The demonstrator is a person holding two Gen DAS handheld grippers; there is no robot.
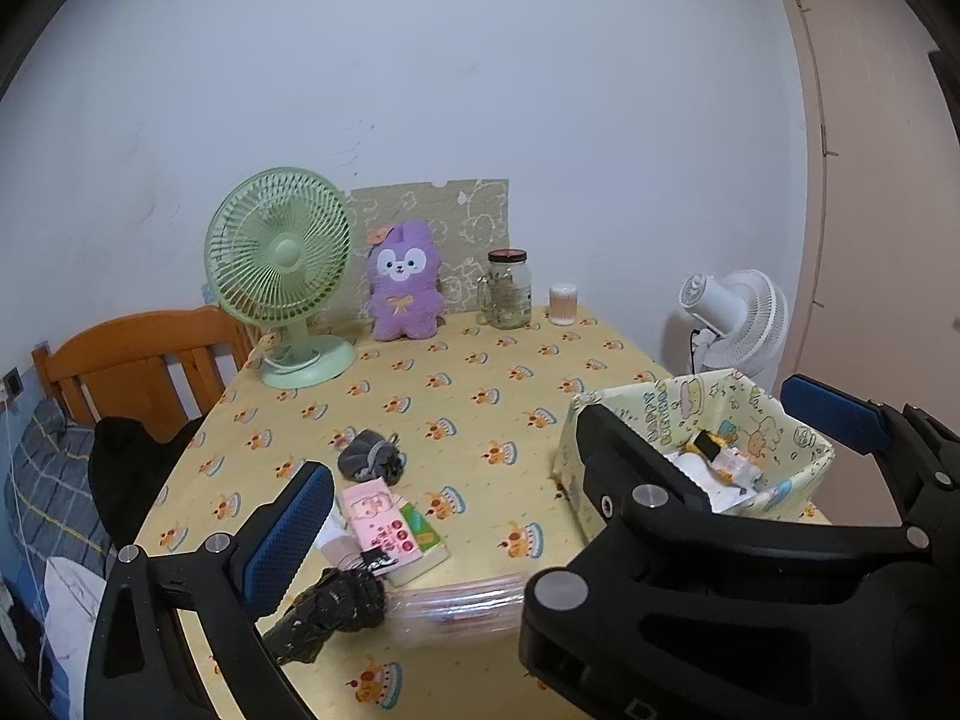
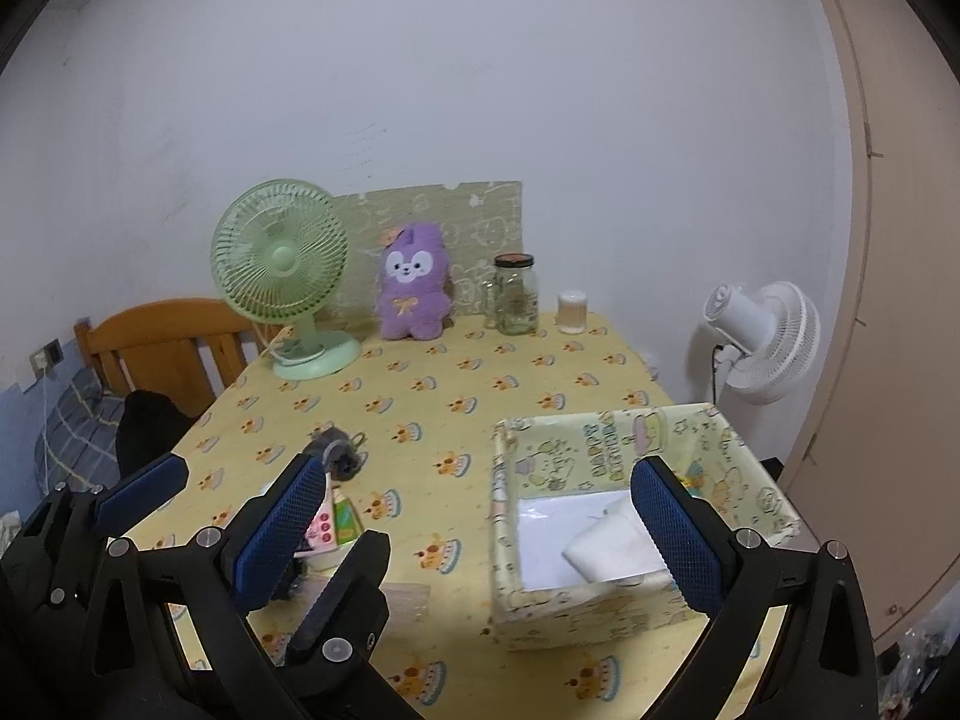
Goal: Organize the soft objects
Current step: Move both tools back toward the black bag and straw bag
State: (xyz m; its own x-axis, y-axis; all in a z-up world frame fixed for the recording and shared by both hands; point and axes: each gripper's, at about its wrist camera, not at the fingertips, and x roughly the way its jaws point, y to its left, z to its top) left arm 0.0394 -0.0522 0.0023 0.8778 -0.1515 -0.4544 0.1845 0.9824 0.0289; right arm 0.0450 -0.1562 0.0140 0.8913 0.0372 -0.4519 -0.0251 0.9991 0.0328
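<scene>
A yellow patterned fabric box [image 2: 600, 600] stands at the table's right front, with white soft items [image 2: 606, 546] inside; it also shows in the left wrist view [image 1: 804, 480]. A grey sock bundle [image 1: 369, 456], pink and green tissue packs [image 1: 390, 528], a black crumpled bag [image 1: 336, 606] and a clear plastic pack [image 1: 462, 600] lie at the left front. A purple plush bunny [image 1: 403, 282] leans at the back. My left gripper [image 1: 576, 480] is open and empty above the table front. My right gripper [image 2: 474, 534] is open and empty, its right finger over the box.
A green desk fan [image 1: 282, 276], a glass jar [image 1: 510, 288] and a cotton swab tub [image 1: 563, 303] stand along the back wall. A wooden chair [image 1: 138, 366] with a black garment is at the left. A white fan [image 2: 762, 342] stands at the right.
</scene>
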